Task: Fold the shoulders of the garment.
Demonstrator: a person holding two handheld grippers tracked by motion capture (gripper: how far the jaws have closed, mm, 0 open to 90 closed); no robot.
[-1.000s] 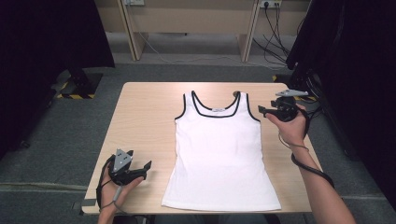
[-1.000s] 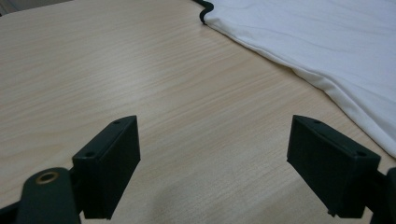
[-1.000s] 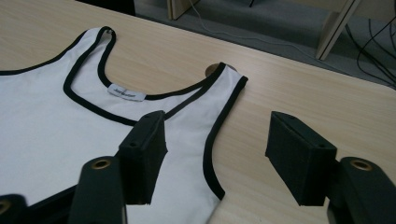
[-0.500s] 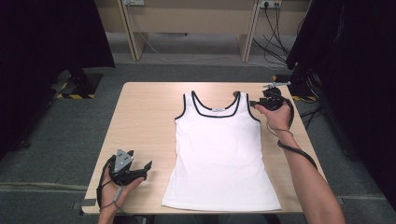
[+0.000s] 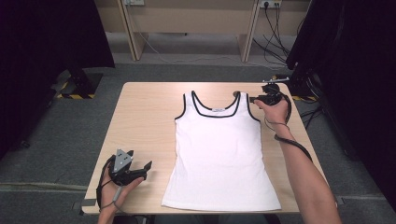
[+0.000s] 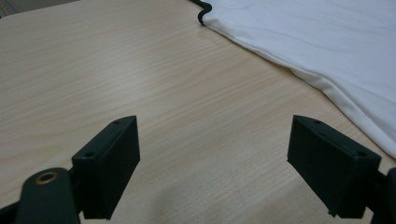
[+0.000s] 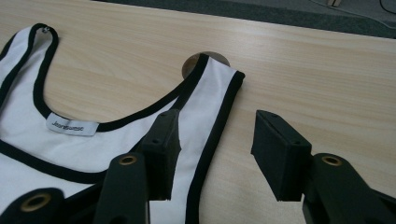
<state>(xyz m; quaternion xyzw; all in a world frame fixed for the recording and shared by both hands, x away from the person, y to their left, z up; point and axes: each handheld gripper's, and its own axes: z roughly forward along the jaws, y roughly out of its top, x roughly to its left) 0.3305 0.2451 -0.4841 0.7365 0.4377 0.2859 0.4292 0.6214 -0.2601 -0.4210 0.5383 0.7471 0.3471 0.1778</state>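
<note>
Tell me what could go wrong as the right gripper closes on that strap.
1. The right gripper has been closing its jaws with one over the strap and one over bare table; it may pinch only the black edge and slip.
2. Lifting one strap alone could drag the top askew, as the left gripper sits open beside it.

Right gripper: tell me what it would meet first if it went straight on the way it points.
Most likely the tank top's shoulder strap. The right gripper, jaws just closing with nothing pinched yet, straddles the strap's black-trimmed outer edge, just above the table. How near it hangs is hard to judge.
</note>
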